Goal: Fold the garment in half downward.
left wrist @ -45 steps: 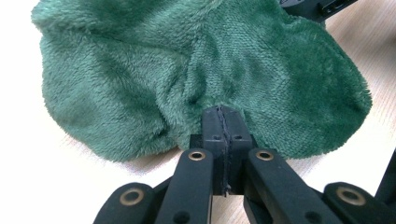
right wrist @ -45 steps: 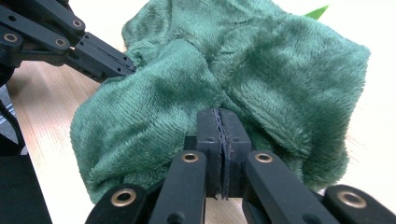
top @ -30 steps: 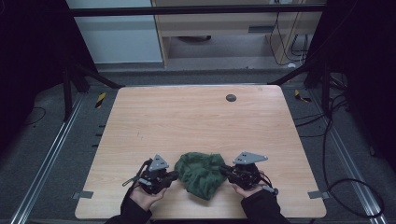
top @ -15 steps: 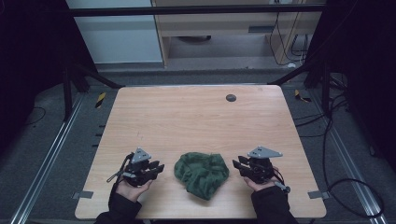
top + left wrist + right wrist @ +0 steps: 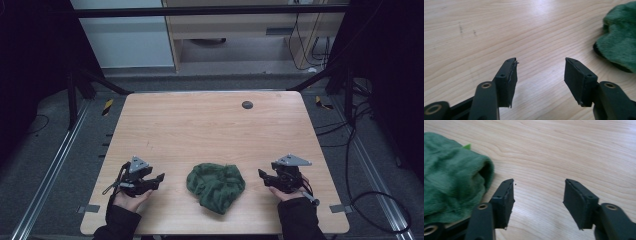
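Observation:
A crumpled dark green cloth (image 5: 216, 186) lies near the front middle of the wooden table (image 5: 200, 125). My left gripper (image 5: 159, 177) sits to its left, apart from it, jaws open after just opening, nothing between them. In the left gripper view the cloth (image 5: 620, 45) shows at the right edge, beyond the open gripper (image 5: 540, 62). My right gripper (image 5: 261, 174) rests to the cloth's right, jaws also just opened and empty. The right gripper view has the cloth (image 5: 451, 172) at the left, beside the open gripper (image 5: 539, 182).
A small dark round spot (image 5: 247, 104) marks the table's far side. Metal frame rails (image 5: 50, 170) run along both sides of the table, and cables (image 5: 370, 200) trail on the floor at the right. A cabinet (image 5: 240, 30) stands behind.
Both grippers let go of the green cloth and drew apart, the left one leftward and the right one rightward. Their jaws went from shut to open. The cloth stays where it was.

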The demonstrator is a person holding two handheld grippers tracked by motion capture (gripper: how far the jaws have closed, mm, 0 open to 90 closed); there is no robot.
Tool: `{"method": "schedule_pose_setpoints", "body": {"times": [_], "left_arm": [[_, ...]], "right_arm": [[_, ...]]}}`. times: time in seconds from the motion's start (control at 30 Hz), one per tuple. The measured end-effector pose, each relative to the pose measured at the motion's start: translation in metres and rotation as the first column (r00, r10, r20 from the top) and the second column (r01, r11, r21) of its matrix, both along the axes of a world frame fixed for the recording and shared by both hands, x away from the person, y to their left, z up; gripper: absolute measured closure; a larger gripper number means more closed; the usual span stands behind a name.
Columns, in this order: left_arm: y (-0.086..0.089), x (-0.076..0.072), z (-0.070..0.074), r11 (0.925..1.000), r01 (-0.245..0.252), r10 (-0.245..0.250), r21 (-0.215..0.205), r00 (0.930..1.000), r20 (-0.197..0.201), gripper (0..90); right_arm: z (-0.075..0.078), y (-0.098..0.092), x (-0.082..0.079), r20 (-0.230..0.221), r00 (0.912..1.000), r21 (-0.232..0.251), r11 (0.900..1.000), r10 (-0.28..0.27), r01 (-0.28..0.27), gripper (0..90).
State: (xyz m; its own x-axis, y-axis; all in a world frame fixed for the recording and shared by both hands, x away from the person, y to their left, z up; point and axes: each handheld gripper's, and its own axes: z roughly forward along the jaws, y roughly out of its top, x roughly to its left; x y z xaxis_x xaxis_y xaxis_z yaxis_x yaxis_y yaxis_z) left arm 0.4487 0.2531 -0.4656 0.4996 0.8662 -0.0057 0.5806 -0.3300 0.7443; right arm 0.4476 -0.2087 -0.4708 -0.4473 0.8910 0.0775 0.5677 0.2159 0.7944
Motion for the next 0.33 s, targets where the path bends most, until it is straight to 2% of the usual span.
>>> {"method": "schedule_pose_setpoints", "body": {"times": [0.23, 0.33], "left_arm": [[0.008, 0.004, -0.003, 0.9995, -0.030, 0.030, 0.001, 0.9995, -0.005, 37.9], [0.011, 0.006, -0.003, 0.9991, -0.042, 0.042, -0.001, 0.9991, -0.002, 36.5]], "right_arm": [[-0.003, -0.011, 0.005, -0.010, 0.9985, -0.030, 0.998, -0.053, 0.053, 29.3], [-0.004, -0.015, 0.005, -0.011, 0.9978, -0.021, 0.998, -0.066, 0.066, 28.4]]}}
